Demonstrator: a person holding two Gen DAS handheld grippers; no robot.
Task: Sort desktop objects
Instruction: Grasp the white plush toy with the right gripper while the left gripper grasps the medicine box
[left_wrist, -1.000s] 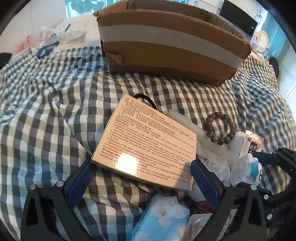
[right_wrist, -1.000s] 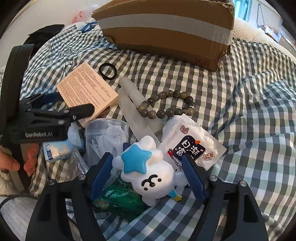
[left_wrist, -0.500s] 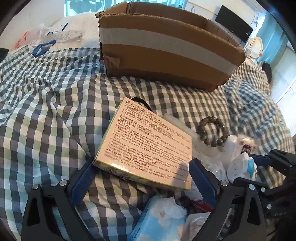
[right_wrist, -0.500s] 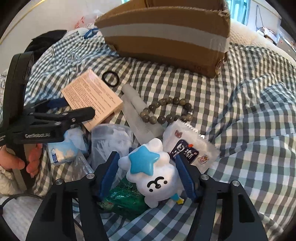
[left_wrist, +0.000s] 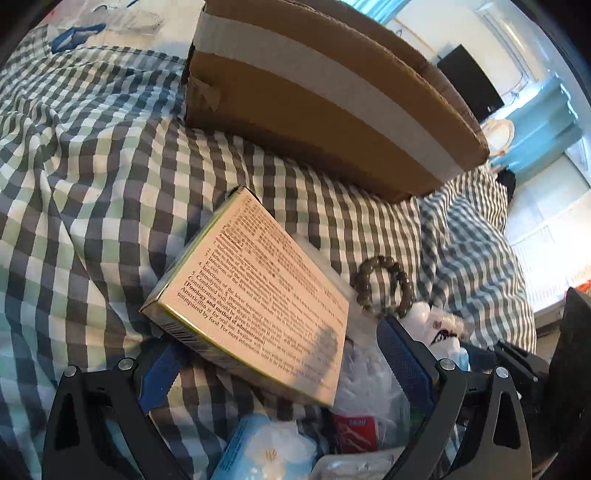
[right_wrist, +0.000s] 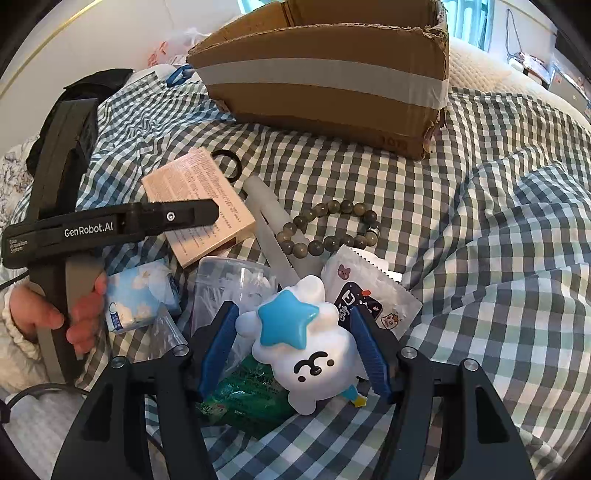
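Left wrist view: my left tool (left_wrist: 284, 354) grips the medicine box (left_wrist: 255, 295), lifted off the checked bed (left_wrist: 92, 184), long axis pointing away toward the cardboard box (left_wrist: 332, 96); its far corner hides part of the pile. Right wrist view: my right tool (right_wrist: 295, 347) closes narrowly around the white cloud toy (right_wrist: 306, 350), star forward, contact hard to confirm.

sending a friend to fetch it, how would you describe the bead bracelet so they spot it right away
Start at the big cardboard box on the checked bedspread and look toward the pile of small items in front of it. The bead bracelet lies flat there, beside the printed medicine box and touching a frosted plastic comb. It is the only loop of round grey-green beads.
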